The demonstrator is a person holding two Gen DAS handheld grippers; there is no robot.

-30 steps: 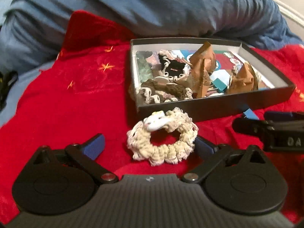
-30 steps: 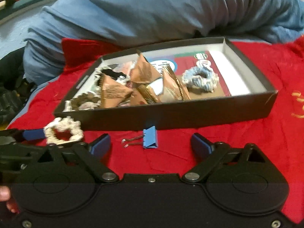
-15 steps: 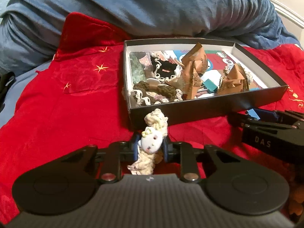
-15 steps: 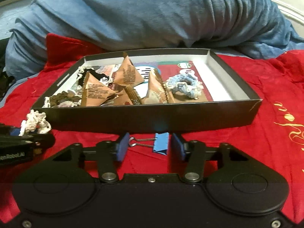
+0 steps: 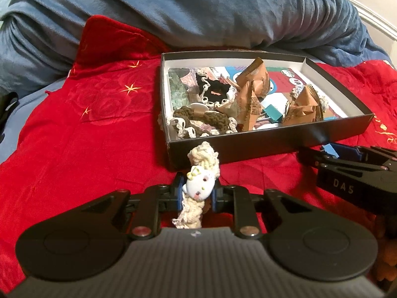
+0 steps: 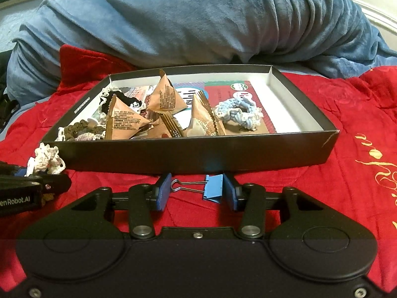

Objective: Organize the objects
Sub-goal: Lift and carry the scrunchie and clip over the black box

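My left gripper [image 5: 196,196] is shut on a cream crochet scrunchie [image 5: 202,160] with a white cat charm, held just in front of the black box's [image 5: 273,144] near left corner. My right gripper [image 6: 197,193] is shut on a blue binder clip [image 6: 213,190], squeezing it lengthwise by its wire handle and body, low over the red cloth against the box's front wall [image 6: 198,154]. The left gripper with the scrunchie [image 6: 48,159] shows at the left of the right wrist view. The right gripper [image 5: 347,164] shows at the right of the left wrist view.
The box holds brown triangular packets [image 6: 126,120], a black scrunchie [image 5: 214,92], a brown scrunchie [image 5: 201,121], a light blue scrunchie [image 6: 239,113] and a teal clip [image 5: 271,114]. A red cloth [image 5: 86,136] covers the bed. A blue blanket [image 6: 198,24] is heaped behind the box.
Both grippers have closed: the left on the cream scrunchie, the right on the blue binder clip. Both have moved closer to the box's front wall.
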